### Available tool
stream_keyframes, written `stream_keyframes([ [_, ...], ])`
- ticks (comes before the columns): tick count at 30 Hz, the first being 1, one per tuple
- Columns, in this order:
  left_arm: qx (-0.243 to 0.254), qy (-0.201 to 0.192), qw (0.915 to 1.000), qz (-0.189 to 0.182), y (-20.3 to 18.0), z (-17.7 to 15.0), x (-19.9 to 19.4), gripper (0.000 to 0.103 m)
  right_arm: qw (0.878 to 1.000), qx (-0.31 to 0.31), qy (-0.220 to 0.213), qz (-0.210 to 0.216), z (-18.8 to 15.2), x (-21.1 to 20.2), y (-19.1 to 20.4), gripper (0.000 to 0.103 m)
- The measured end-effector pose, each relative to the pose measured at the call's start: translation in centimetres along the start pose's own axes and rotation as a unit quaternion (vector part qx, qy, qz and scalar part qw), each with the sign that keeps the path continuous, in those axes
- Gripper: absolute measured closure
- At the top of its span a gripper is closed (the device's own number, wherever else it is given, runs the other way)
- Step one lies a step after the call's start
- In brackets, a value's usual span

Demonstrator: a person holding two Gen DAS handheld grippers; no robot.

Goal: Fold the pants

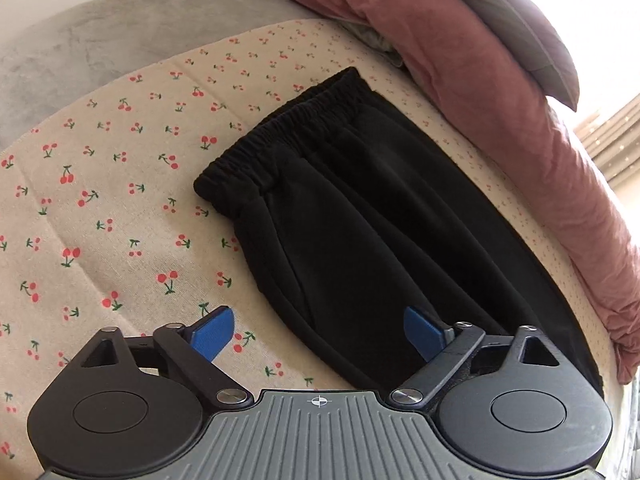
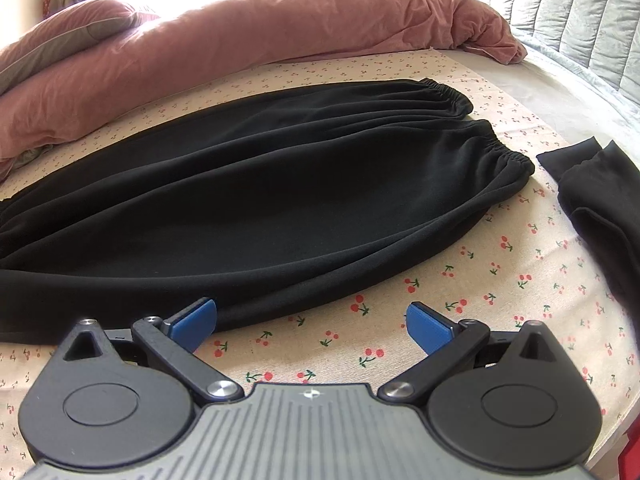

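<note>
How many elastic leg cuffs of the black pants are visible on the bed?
2, both in the right wrist view: the far cuff lies nearer the pink blanket, the near cuff beside it, closer to the camera. None seems hidden.

Cherry-print bedsheet (image 2: pixel 500 280), pink duvet (image 2: pixel 240 36), bright curtained window (image 1: pixel 616 136)

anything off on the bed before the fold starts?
Mostly fine. The black pants lie flat on the cherry-print sheet, legs side by side, cuffs slightly staggered. One stray: a second black garment sits crumpled past the cuffs near the bed's edge. Both grippers, left and right, are open and hold nothing.
</note>
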State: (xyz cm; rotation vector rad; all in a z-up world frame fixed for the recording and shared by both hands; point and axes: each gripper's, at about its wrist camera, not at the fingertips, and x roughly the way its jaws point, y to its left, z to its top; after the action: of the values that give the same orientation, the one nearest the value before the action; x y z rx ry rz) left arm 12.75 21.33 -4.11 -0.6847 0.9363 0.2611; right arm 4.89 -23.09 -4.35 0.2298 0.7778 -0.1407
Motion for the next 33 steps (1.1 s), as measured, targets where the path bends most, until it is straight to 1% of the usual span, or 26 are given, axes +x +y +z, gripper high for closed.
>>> stream_keyframes([
  [1,-0.006,0.008,0.9999,0.008,0.3,0.1,1.4,0.031,1.000,0.000,0.001,0.001,0.0,0.0,0.1,0.007],
  [2,-0.010,0.017,0.9997,0.017,0.6,0.4,2.7,0.052,1.000,0.003,-0.001,0.001,0.0,0.0,0.1,0.007],
  [3,-0.015,0.022,0.9993,0.025,0.8,0.7,3.6,0.069,1.000,0.007,-0.003,0.000,0.1,0.1,0.1,0.007],
  [5,-0.023,0.003,0.9993,0.029,0.9,1.4,4.1,0.079,1.000,0.016,-0.001,-0.004,0.2,0.4,0.0,0.007],
  [6,-0.020,-0.006,0.9994,0.026,0.8,1.6,4.2,0.091,1.000,0.019,0.006,-0.001,0.3,0.7,0.0,0.007],
  [8,-0.020,-0.009,0.9994,0.026,0.7,1.9,4.7,0.098,0.999,0.024,0.029,0.009,0.6,1.6,-0.1,0.007],
  [11,-0.024,-0.013,0.9991,0.033,0.7,1.7,4.4,0.100,0.998,0.027,0.050,0.021,2.1,2.7,-1.0,0.007],
  [13,-0.041,-0.019,0.9987,0.024,1.1,1.8,3.2,0.100,0.998,0.052,0.039,0.016,3.9,3.2,-3.1,0.007],
  [14,-0.049,-0.025,0.9984,0.016,1.4,1.9,2.4,0.100,0.996,0.078,0.030,0.003,5.1,3.7,-5.0,0.007],
  [16,-0.060,-0.033,0.9976,0.001,2.2,2.1,1.1,0.100,0.992,0.120,0.030,-0.032,7.0,5.6,-8.8,0.007],
  [18,-0.066,-0.034,0.9971,-0.017,3.0,2.0,0.2,0.100,0.986,0.148,0.049,-0.054,8.1,8.1,-12.7,0.007],
  [20,-0.064,-0.036,0.9970,-0.024,3.8,1.9,-0.7,0.100,0.976,0.187,0.064,-0.093,8.3,10.5,-16.4,0.007],
  [21,-0.061,-0.035,0.9972,-0.025,4.0,1.7,-1.1,0.100,0.974,0.194,0.054,-0.108,8.3,11.1,-17.6,0.007],
  [23,-0.041,-0.038,0.9982,-0.024,4.0,1.2,-2.1,0.100,0.977,0.166,0.006,-0.133,8.7,11.6,-18.5,0.008],
  [24,-0.034,-0.041,0.9983,-0.025,3.9,1.1,-2.6,0.100,0.980,0.150,-0.004,-0.131,8.7,11.8,-18.6,0.013],
  [25,-0.028,-0.043,0.9983,-0.028,4.0,0.9,-3.1,0.100,0.983,0.137,-0.010,-0.119,8.9,12.2,-18.6,0.016],
  [26,-0.023,-0.046,0.9982,-0.031,4.0,0.6,-3.7,0.100,0.986,0.124,-0.019,-0.110,9.1,12.5,-18.7,0.028],
  [27,-0.019,-0.047,0.9982,-0.033,4.1,0.5,-4.1,0.100,0.988,0.112,-0.033,-0.101,9.3,12.5,-18.7,0.054],
  [28,-0.016,-0.048,0.9981,-0.034,4.2,0.4,-4.4,0.100,0.989,0.108,-0.040,-0.087,9.4,12.3,-18.8,0.075],
  [29,-0.014,-0.050,0.9980,-0.036,4.3,0.3,-4.8,0.100,0.989,0.124,-0.037,-0.068,9.5,11.8,-19.1,0.099],
  [30,-0.015,-0.053,0.9977,-0.039,4.2,0.3,-5.0,0.100,0.986,0.152,-0.035,-0.054,9.6,11.3,-19.6,0.103],
  [31,-0.018,-0.053,0.9974,-0.046,4.4,0.3,-5.3,0.100,0.983,0.173,-0.036,-0.049,9.7,10.4,-20.0,0.103],
  [33,-0.016,-0.053,0.9970,-0.054,4.6,0.1,-5.8,0.100,0.979,0.191,-0.053,-0.053,10.0,8.6,-20.2,0.103],
])
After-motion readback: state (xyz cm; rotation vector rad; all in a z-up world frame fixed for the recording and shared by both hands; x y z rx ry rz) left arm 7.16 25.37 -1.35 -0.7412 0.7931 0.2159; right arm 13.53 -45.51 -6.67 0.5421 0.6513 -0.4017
